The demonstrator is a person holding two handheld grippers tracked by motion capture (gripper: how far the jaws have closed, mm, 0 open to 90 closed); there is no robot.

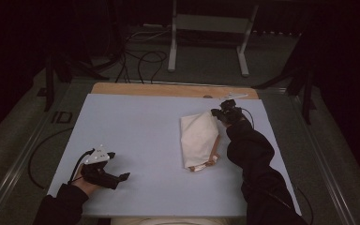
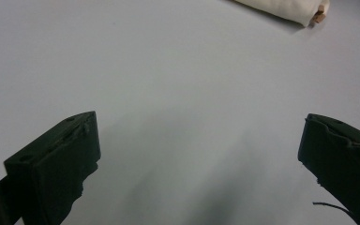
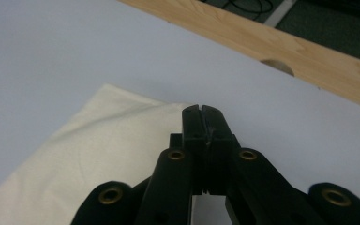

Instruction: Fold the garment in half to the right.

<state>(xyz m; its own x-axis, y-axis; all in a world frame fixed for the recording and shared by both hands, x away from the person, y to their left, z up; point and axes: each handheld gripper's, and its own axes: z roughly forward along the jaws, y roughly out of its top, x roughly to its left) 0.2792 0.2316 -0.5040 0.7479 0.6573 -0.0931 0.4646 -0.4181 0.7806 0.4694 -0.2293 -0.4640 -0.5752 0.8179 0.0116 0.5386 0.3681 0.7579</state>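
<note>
While the cream cloth bag [image 1: 199, 137] lies folded right of centre on the pale desk [image 1: 136, 126], right claw [image 3: 202, 108] pressed together at the bag's far corner, whether pinching fabric unclear, left claw [image 2: 199, 154] spread wide, empty, above bare desk.

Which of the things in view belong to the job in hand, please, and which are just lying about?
In the job:
cream cloth bag
right gripper, shut at the bag's far corner
left gripper, open over the blue mat

Lying about:
cables on the floor
metal stand
</note>
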